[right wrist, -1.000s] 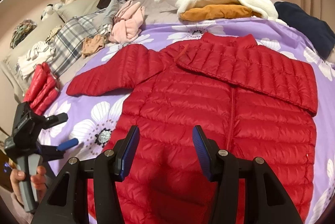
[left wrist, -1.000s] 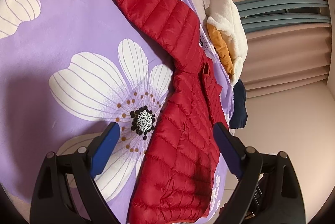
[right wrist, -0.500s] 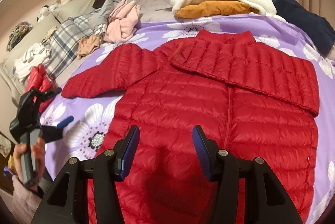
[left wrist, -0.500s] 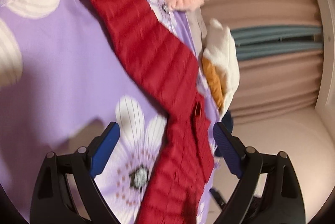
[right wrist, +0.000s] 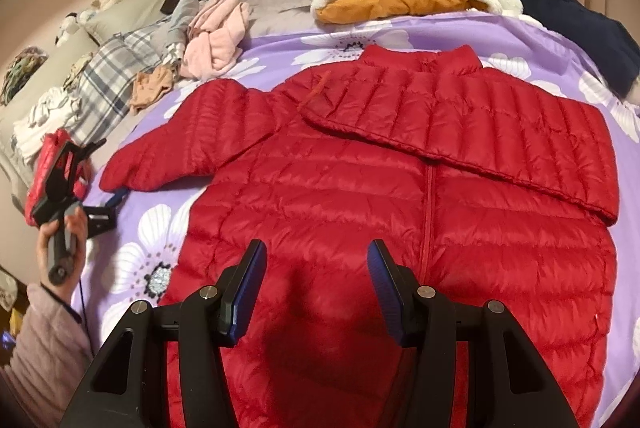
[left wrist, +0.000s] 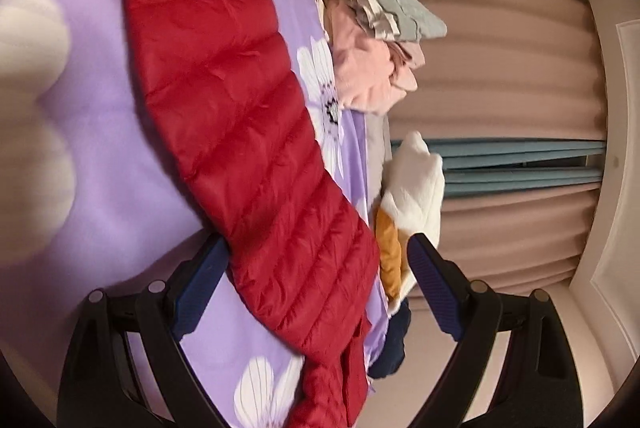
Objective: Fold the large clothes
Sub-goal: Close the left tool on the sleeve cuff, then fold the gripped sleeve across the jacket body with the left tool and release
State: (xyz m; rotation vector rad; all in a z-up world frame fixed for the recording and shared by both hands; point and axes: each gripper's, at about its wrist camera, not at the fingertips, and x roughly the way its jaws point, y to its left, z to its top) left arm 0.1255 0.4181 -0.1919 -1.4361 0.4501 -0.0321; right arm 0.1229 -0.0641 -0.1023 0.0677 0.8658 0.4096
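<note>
The red puffer jacket [right wrist: 400, 187] lies flat on the bed [right wrist: 276, 47], its unfolded sleeve [left wrist: 240, 131] running from 6 toward 11 o'clock between the left hand-held gripper's [left wrist: 316, 284] spread, empty jaws, nearer than the equally released right hand-held gripper [right wrist: 316, 292] over the hem.

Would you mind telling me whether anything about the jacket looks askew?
The red quilted puffer jacket is lopsided: one sleeve lies folded across the chest, the other sleeve still sticks out over the purple floral sheet.
</note>
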